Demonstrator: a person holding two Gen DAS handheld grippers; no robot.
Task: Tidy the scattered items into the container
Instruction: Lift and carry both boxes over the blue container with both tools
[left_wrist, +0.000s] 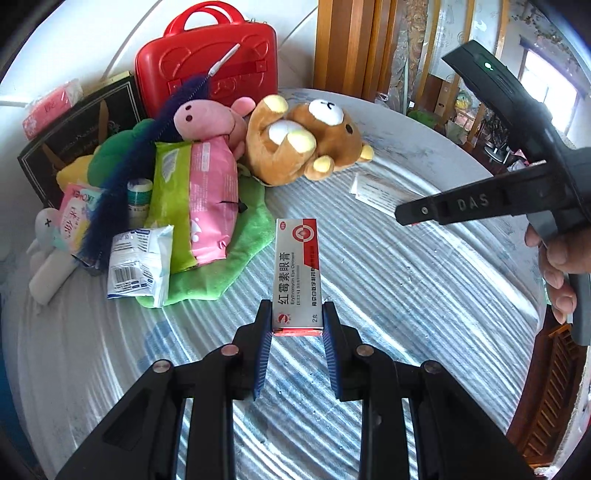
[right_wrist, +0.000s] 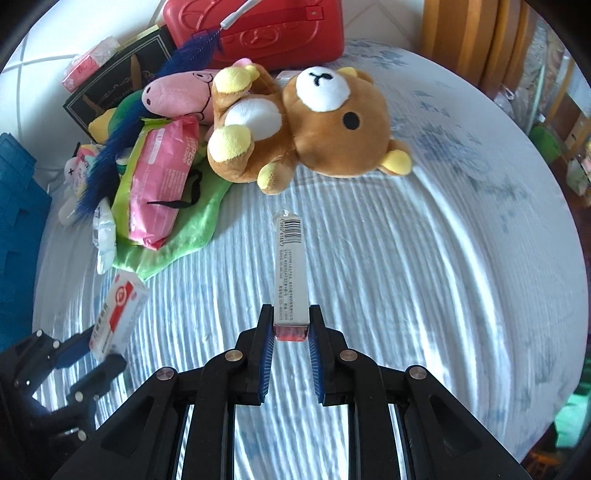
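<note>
Two grippers each clamp a box above the table (right_wrist: 406, 258): left gripper (left_wrist: 297, 317) pinches an ointment box (left_wrist: 297, 269), right gripper (right_wrist: 291, 321) pinches a barcoded box (right_wrist: 290, 273).

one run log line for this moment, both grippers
left gripper: shut on ointment box | right gripper: shut on slim barcode box | red case: closed, behind toys
</note>
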